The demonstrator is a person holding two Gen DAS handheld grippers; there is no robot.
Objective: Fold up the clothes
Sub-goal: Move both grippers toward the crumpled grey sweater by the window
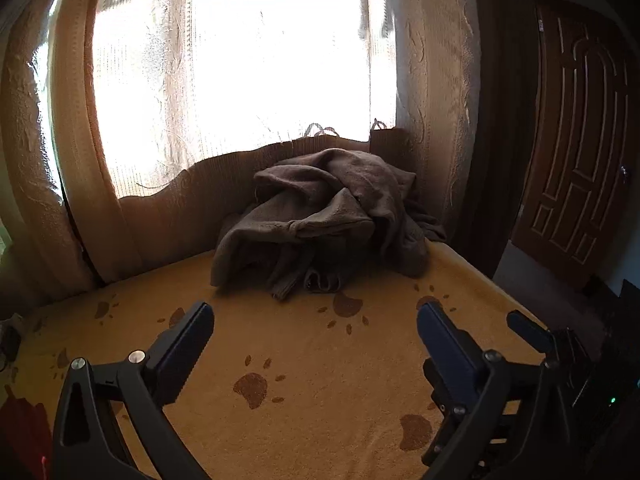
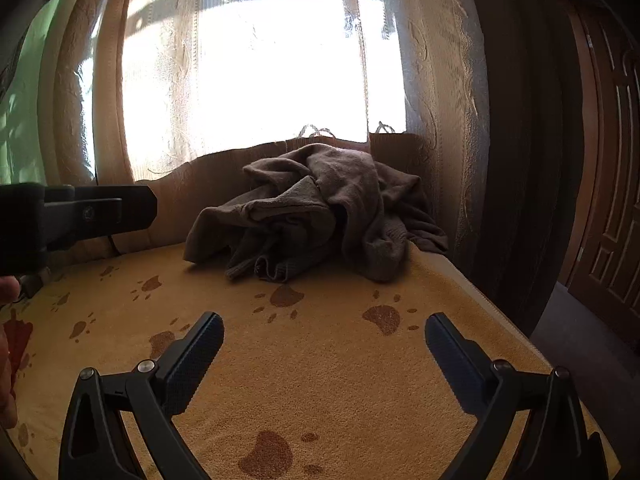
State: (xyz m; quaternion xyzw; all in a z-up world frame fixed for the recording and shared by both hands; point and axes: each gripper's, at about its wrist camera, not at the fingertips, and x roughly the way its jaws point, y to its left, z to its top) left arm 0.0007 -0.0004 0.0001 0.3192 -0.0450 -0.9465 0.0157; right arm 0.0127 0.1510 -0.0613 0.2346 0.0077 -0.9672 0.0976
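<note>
the grey garment point(image 1: 324, 216) lies crumpled at the far edge of the bed point(image 1: 304, 360), against the curtain point(image 1: 168, 208), straight ahead of both grippers. left gripper point(image 1: 314, 328) and right gripper point(image 2: 324, 338) hover short of it, fingers wide, empty, about equally near. only the right view shows the left gripper from the side.

Both grippers are held level and side by side, pointing the same way. The left gripper point(image 1: 314, 316) has its blue-padded fingers point(image 1: 188, 340) spread wide, holding nothing. The right gripper point(image 2: 324, 328) is likewise spread wide and empty, fingers point(image 2: 196, 354) apart.
</note>
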